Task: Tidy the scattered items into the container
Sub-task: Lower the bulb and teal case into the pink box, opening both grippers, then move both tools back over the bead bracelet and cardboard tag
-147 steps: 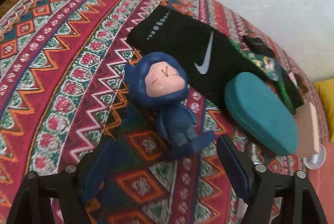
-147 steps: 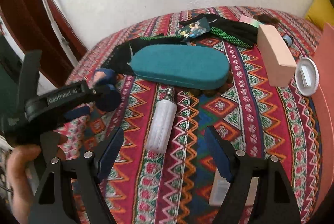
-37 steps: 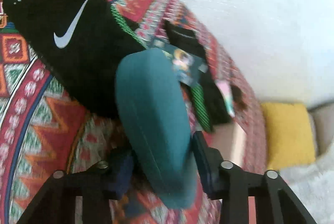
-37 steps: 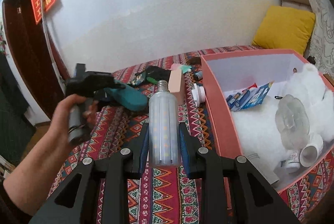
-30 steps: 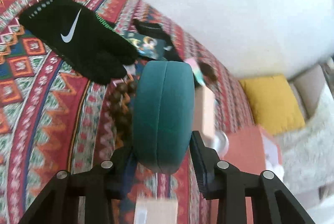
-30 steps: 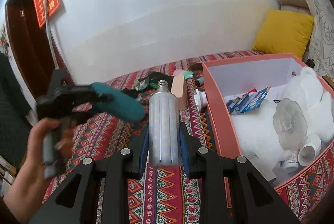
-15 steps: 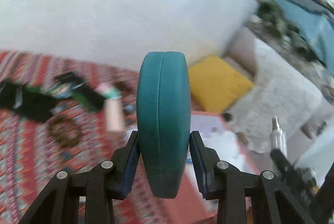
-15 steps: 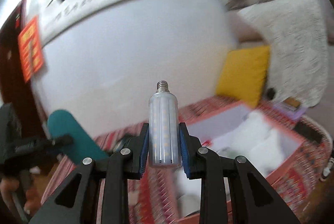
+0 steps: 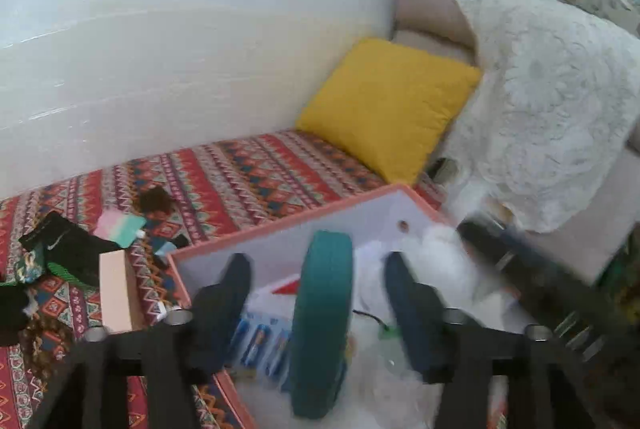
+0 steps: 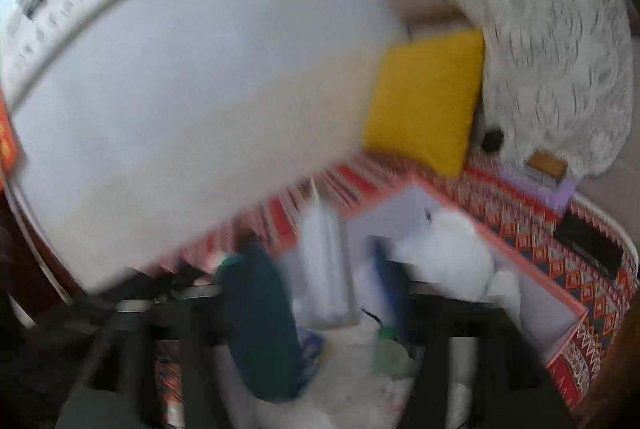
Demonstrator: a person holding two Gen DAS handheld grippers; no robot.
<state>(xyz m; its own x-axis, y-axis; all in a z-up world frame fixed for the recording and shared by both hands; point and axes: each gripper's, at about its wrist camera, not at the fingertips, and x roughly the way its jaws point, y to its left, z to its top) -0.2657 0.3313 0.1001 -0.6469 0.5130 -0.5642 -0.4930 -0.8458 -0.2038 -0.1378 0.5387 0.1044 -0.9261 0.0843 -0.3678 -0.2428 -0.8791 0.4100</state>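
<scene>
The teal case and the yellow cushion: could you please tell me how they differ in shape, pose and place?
The teal case is a narrow rounded oval seen edge-on; the yellow cushion is a broad square. The case stands on edge inside the open left gripper, touching neither side, over the pink box; the cushion leans at the wall corner on the patterned cloth, outside the box. Both are one plain colour.
</scene>
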